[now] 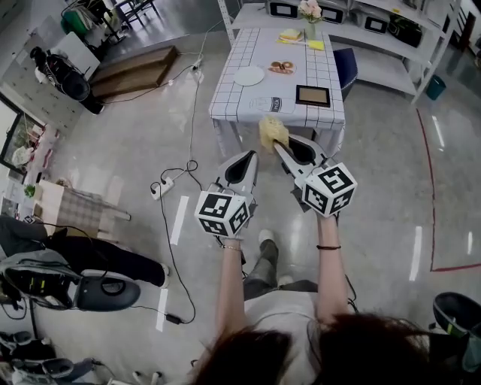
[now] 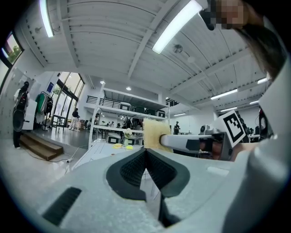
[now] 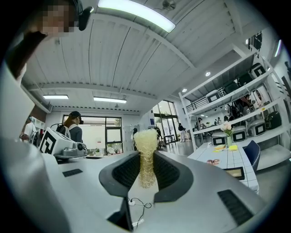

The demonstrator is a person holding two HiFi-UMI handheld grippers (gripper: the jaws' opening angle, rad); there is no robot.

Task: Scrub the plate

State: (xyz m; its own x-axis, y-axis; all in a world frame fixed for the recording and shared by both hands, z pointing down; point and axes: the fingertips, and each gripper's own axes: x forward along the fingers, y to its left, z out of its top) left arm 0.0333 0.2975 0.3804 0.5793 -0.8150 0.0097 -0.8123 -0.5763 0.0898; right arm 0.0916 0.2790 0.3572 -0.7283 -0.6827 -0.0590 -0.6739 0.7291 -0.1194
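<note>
Two grippers are held out ahead of the person at about the same height, both forearms stretched forward. Each carries one cube with black-and-white square markers; these are patterns, not words. The left gripper (image 1: pixel 249 159) has its fingers (image 2: pixel 132 169) pressed together with nothing between them. The right gripper (image 1: pixel 281 147) pinches one yellow sponge (image 3: pixel 145 145) between its fingers (image 3: pixel 169 172), and the sponge's frayed top stands above their tips. A dark band circles the right wrist (image 1: pixel 328 247).

One white plate (image 1: pixel 249 75) lies flat on the grid-patterned tabletop (image 1: pixel 263 46), towards its left side and well apart from both grippers. Just beside it on the right sits one dish of brown food (image 1: pixel 282 68). Nearer the front edge lies one dark framed panel (image 1: pixel 313 95). One pale label (image 1: pixel 272 104) lies on the cloth at the front edge, its print too small to read. One vase of flowers (image 1: pixel 310 11) stands at the far end.
</note>
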